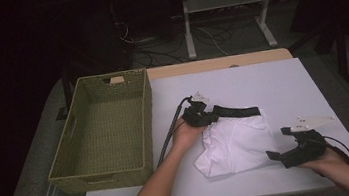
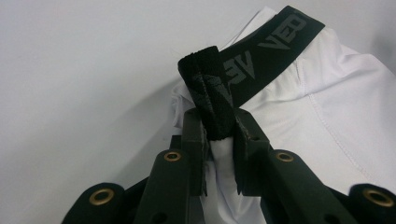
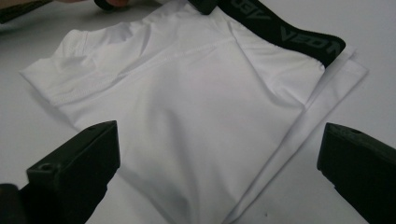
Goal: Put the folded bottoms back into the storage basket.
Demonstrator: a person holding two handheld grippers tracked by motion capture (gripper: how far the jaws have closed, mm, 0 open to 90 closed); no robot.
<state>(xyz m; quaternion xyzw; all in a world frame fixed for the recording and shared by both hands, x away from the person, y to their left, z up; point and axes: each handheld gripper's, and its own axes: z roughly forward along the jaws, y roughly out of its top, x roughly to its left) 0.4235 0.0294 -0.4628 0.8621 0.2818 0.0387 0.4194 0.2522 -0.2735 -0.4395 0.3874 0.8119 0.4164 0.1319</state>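
Pinching the black waistband (image 2: 261, 51) of white shorts (image 1: 238, 143), left gripper (image 2: 219, 135) jaws clamped, right gripper (image 1: 283, 157) jaws apart beside the hem.

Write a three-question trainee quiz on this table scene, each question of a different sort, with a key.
1. True or false: the left claw is shut on the black waistband of the white shorts.
2. Which stands to the left of the shorts in the high view? A) a wicker basket B) a metal bucket C) a cardboard box
3. In a word, how do the jaws of the right claw stand?

Key: 1 true, the pads pinch a bunched end of the waistband. 2 A. 3 open, with the shorts' edge ahead of them, not gripped.
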